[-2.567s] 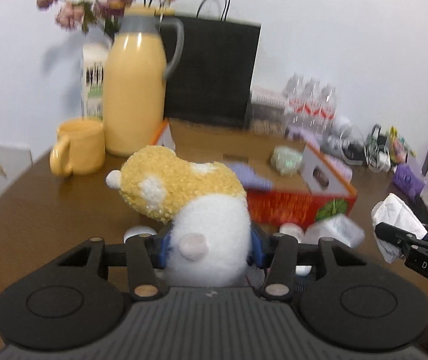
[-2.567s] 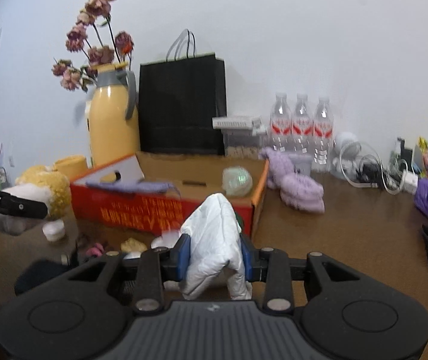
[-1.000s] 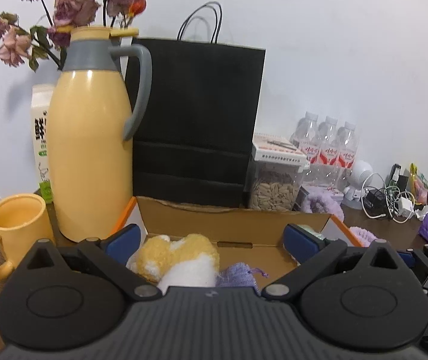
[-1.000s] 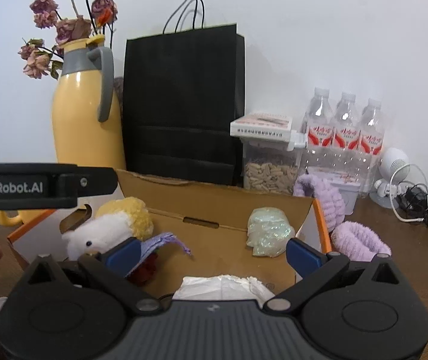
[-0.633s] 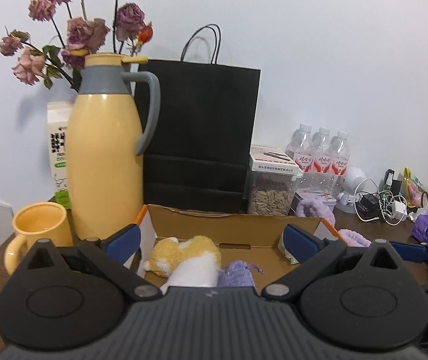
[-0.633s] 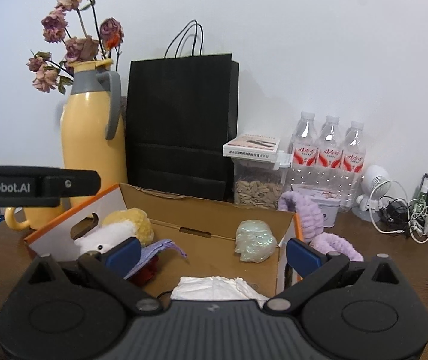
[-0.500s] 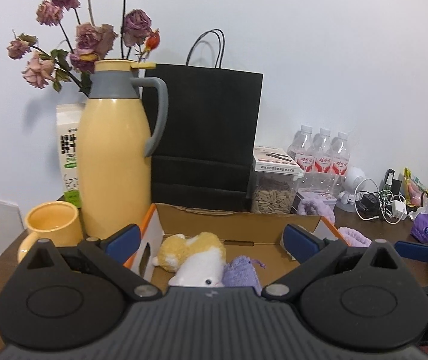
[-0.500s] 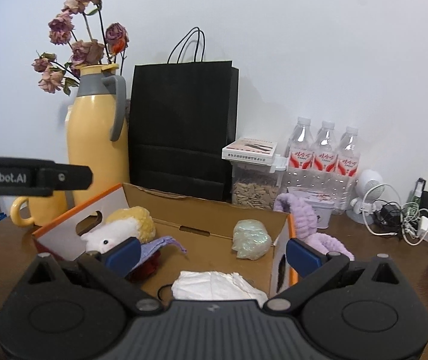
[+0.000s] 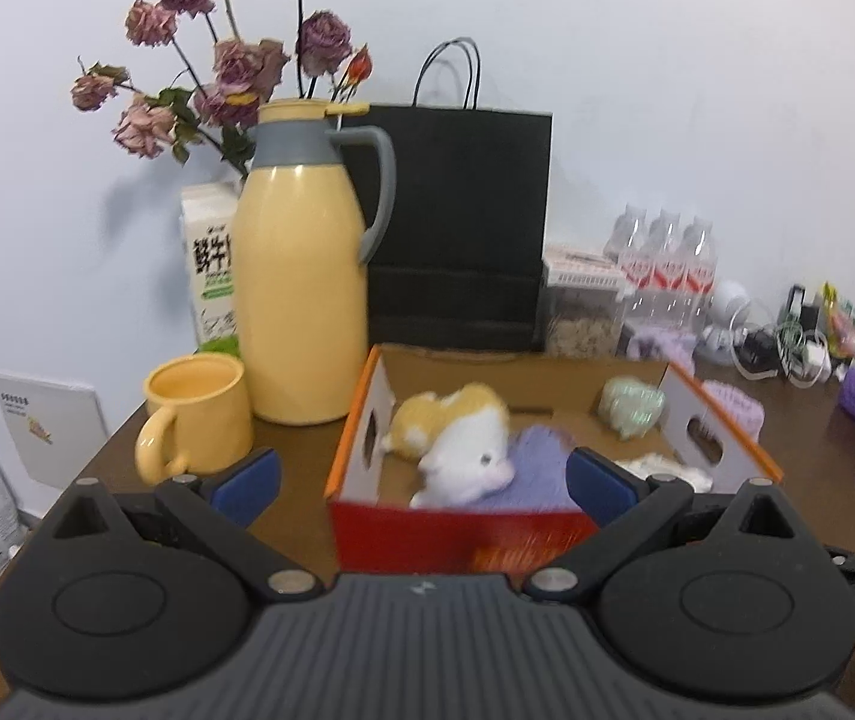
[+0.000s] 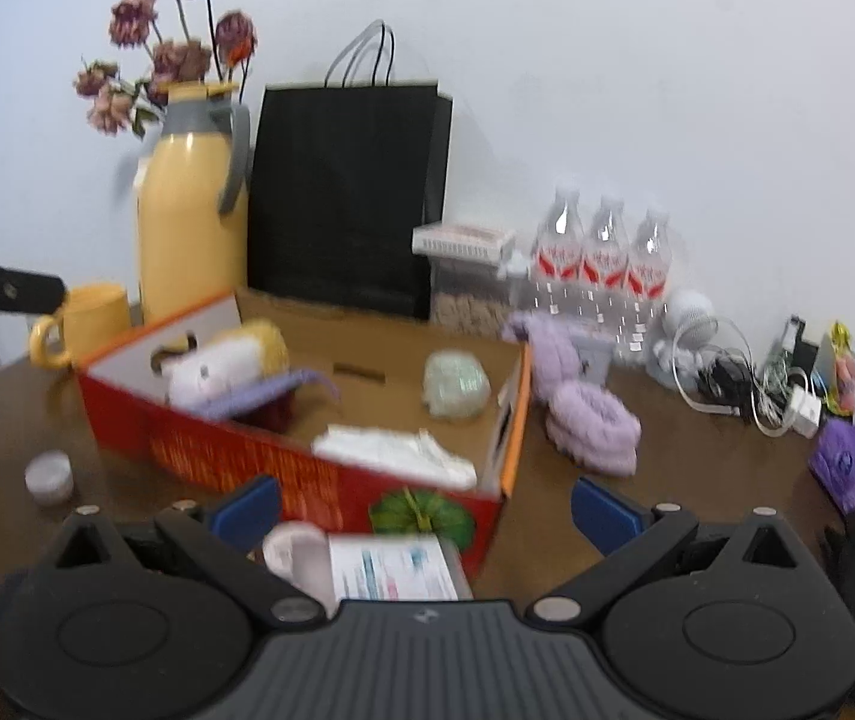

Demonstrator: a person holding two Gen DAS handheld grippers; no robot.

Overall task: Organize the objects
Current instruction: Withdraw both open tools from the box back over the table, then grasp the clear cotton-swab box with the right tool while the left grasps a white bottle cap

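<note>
The left gripper (image 9: 421, 477) is hanging in front of the cardboard box (image 9: 361, 420) with its blue fingers (image 9: 245, 479) spread wide and nothing between them. The right gripper (image 10: 424, 504) is likewise gaping empty, its fingers (image 10: 601, 513) wide apart, near the box's front right corner.

In the left wrist view the box is sitting at 12 o'clock from the gripper. Inside it, a yellow and white plush toy (image 9: 457, 438) is lying at the left end, partly over a purple cloth (image 9: 532, 468). A pale green bundle (image 9: 631, 405) is resting near the back right corner, and a white crumpled cloth (image 10: 397, 450) is lying against the front wall, toward the right.

On the table (image 10: 637, 516), a yellow mug (image 9: 196, 414) is standing at 10 o'clock from the box, just beside a tall yellow jug (image 9: 301, 300). A black paper bag (image 9: 463, 228) is standing behind the box. A purple fluffy item (image 10: 592, 426) is lying at 3 o'clock from the box in the right wrist view, with three water bottles (image 10: 601, 258) behind it. A small white cap (image 10: 49, 476) is lying at 8 o'clock from the box. A labelled white container (image 10: 367, 561) is lying just in front of the box, between the right gripper's fingers but not held; it is blurred.
</note>
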